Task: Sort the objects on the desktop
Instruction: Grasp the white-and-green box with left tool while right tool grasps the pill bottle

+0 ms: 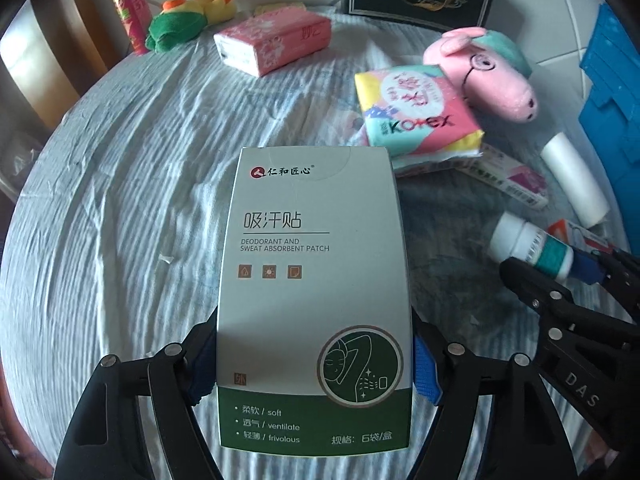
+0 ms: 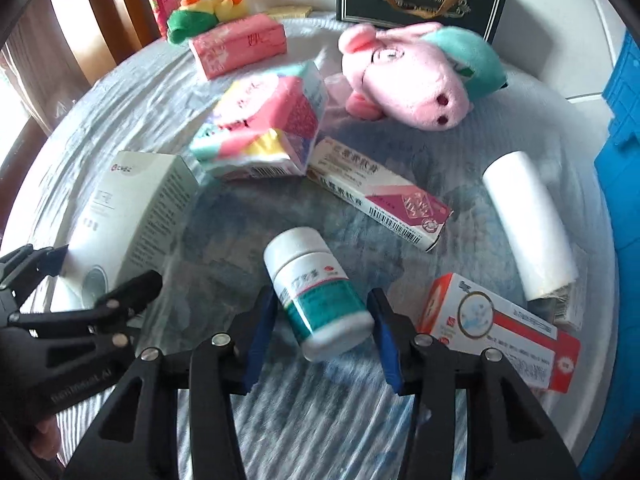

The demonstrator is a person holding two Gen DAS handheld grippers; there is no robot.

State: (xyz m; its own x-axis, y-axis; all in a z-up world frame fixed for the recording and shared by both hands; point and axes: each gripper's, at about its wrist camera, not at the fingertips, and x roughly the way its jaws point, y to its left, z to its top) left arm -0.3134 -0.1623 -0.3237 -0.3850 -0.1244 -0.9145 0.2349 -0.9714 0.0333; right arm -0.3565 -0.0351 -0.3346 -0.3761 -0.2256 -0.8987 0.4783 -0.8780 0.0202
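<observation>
Left gripper (image 1: 316, 364): I clamp the sweat-patch box (image 1: 314, 280), long axis pointing away from me.
Right gripper (image 2: 324, 332): my jaws pinch the pill bottle (image 2: 316, 292), cap end leaning away.

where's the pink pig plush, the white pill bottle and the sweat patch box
pink pig plush (image 2: 416, 80), right wrist view, on its face
white pill bottle (image 2: 320, 296), right wrist view, on its label
sweat patch box (image 1: 316, 280), left wrist view, on its front panel

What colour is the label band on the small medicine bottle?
Teal green on the white medicine bottle; the right wrist view shows it best.
</observation>
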